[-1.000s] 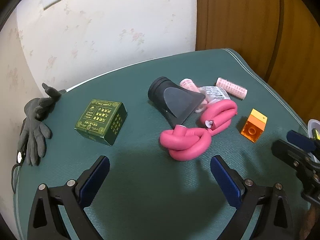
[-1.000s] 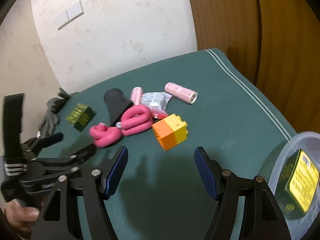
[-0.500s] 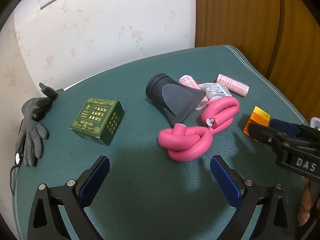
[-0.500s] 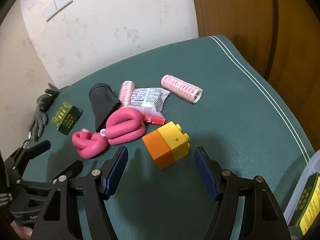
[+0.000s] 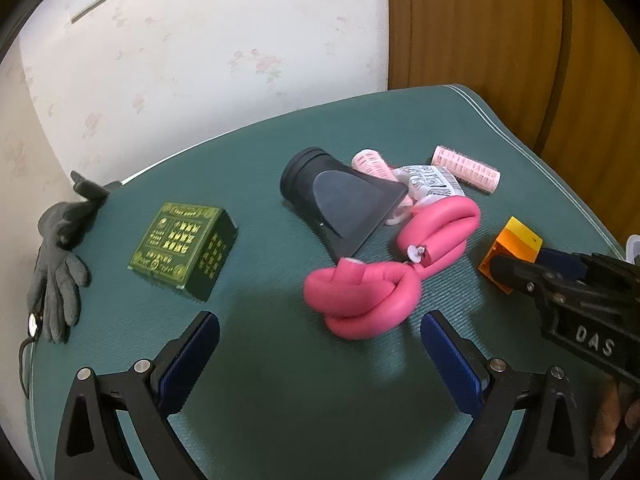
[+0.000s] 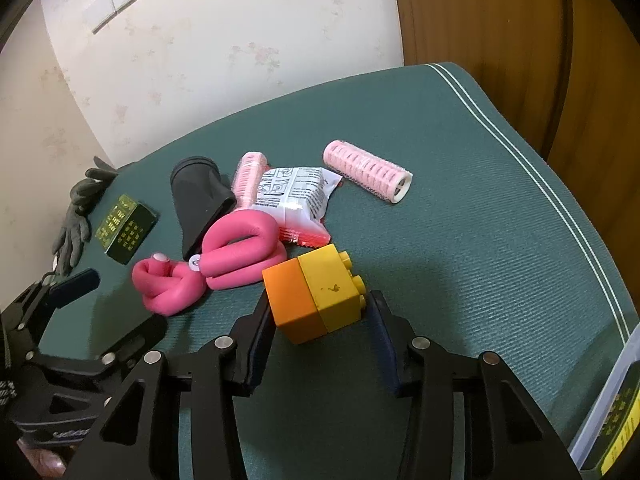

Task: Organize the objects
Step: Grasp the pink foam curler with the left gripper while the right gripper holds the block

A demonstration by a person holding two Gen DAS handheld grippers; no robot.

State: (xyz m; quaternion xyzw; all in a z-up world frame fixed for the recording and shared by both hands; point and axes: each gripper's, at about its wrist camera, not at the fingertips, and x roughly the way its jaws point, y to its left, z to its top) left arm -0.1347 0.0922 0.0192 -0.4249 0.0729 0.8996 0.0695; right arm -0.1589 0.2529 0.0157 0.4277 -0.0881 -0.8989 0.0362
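An orange and yellow toy block (image 6: pixel 316 292) sits on the green table (image 6: pixel 460 220), just right of a knotted pink foam roller (image 6: pixel 236 248). My right gripper (image 6: pixel 318 312) straddles the block; its jaws are closing, and both pads touch the block's sides. In the left wrist view the block (image 5: pixel 516 240) shows at the right edge behind the right gripper (image 5: pixel 524 264). My left gripper (image 5: pixel 320 360) hangs open over bare table in front of the pink foam roller (image 5: pixel 368 296), with nothing between its fingers.
A black nozzle (image 5: pixel 336 204), two pink hair rollers (image 6: pixel 368 170), a snack packet (image 6: pixel 292 196), a green box (image 5: pixel 184 248) and grey gloves (image 5: pixel 60 252) lie farther back. A clear container (image 6: pixel 616 412) with a green box stands at the front right edge.
My right gripper moved forward and down to the orange and yellow block, and its jaws narrowed around it. The left gripper stayed where it was, still open.
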